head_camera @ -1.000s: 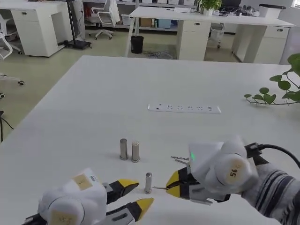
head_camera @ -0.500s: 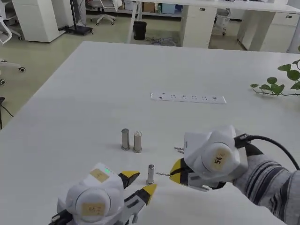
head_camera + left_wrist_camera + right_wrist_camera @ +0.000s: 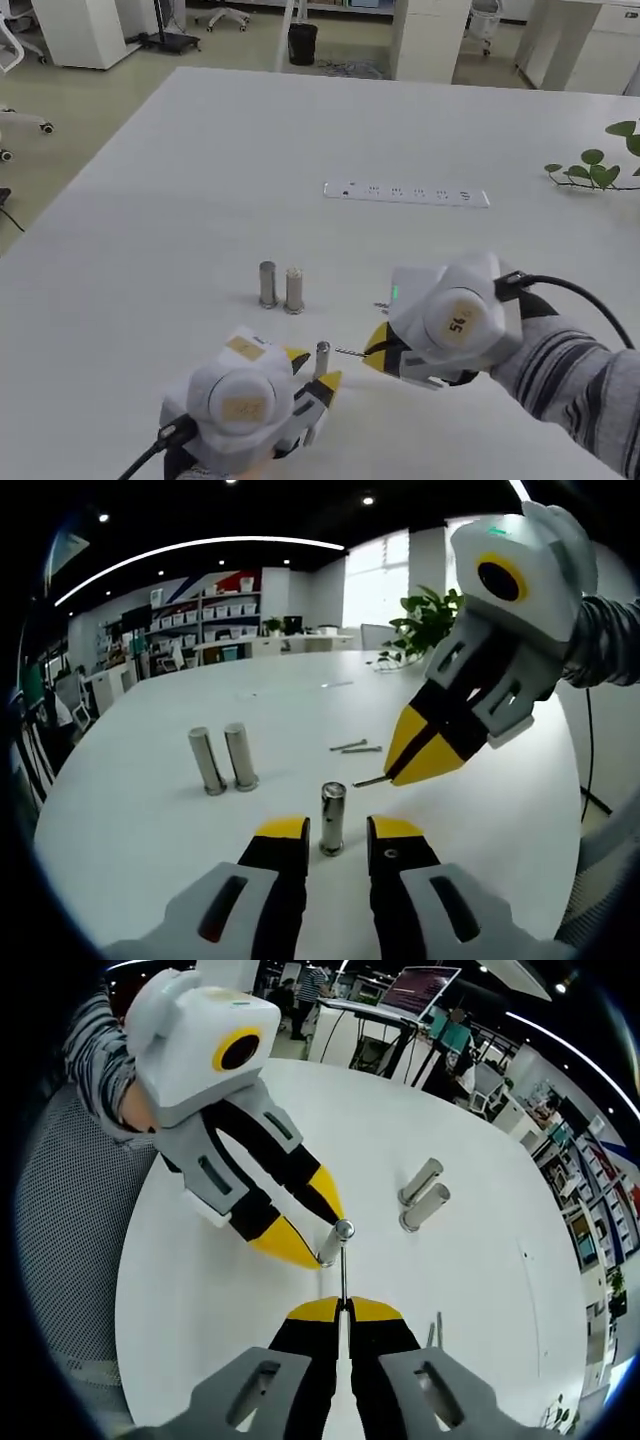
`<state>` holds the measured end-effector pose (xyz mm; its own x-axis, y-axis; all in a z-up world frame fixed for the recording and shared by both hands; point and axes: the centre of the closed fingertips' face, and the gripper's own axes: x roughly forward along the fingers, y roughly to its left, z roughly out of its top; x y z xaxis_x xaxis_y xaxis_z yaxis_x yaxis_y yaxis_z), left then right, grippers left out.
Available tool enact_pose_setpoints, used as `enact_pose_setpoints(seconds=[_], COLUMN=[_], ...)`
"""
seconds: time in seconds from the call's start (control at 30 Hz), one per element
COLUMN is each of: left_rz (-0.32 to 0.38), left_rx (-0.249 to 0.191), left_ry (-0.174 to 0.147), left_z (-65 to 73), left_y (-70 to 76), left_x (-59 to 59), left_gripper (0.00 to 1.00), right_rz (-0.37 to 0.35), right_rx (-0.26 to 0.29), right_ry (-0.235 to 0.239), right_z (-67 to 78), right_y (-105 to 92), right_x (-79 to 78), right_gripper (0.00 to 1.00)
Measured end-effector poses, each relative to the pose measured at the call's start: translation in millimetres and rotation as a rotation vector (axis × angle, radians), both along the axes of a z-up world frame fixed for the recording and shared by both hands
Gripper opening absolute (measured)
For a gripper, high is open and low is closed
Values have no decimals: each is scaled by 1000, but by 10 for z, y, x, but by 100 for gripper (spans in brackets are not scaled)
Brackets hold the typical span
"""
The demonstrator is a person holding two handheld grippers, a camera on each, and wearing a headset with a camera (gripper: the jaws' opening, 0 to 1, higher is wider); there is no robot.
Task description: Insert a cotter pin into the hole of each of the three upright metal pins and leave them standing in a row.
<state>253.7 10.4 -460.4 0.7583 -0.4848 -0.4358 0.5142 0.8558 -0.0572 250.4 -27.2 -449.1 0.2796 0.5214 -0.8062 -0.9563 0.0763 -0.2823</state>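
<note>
Steel pin [image 3: 322, 358] bracketed, cotter [image 3: 350, 352] closing in.
My left gripper [image 3: 314, 368] has come up, jaws open either side of it; right gripper [image 3: 375, 352], clamped on the cotter, points in from 3 o'clock. Insertion looks next.

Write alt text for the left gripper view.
The left gripper, its fingers open, flanks an upright metal pin on a white table, while the right gripper, at the right, holds a cotter pin pointed at its top. Two more metal pins stand farther back on the left.
</note>
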Motion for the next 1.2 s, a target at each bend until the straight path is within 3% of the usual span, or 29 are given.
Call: enact_pose_setpoints(seconds=[0.07, 0.6, 0.97, 1.2], left_rz=[22, 32, 30, 34], left_rx=[-9, 41, 45, 44], left_ry=[14, 16, 19, 19], left_z=[-29, -96, -106, -107], left_y=[9, -38, -38, -37], left_x=[27, 95, 99, 94], left_gripper=[17, 6, 5, 5], right_rz=[1, 16, 40, 54], right_rx=[-1, 0, 31, 21], right_ry=[2, 0, -2, -4], right_z=[-13, -4, 83, 72], right_y=[6, 77, 210, 253], right_x=[8, 5, -1, -6], right_gripper=[0, 0, 0, 0])
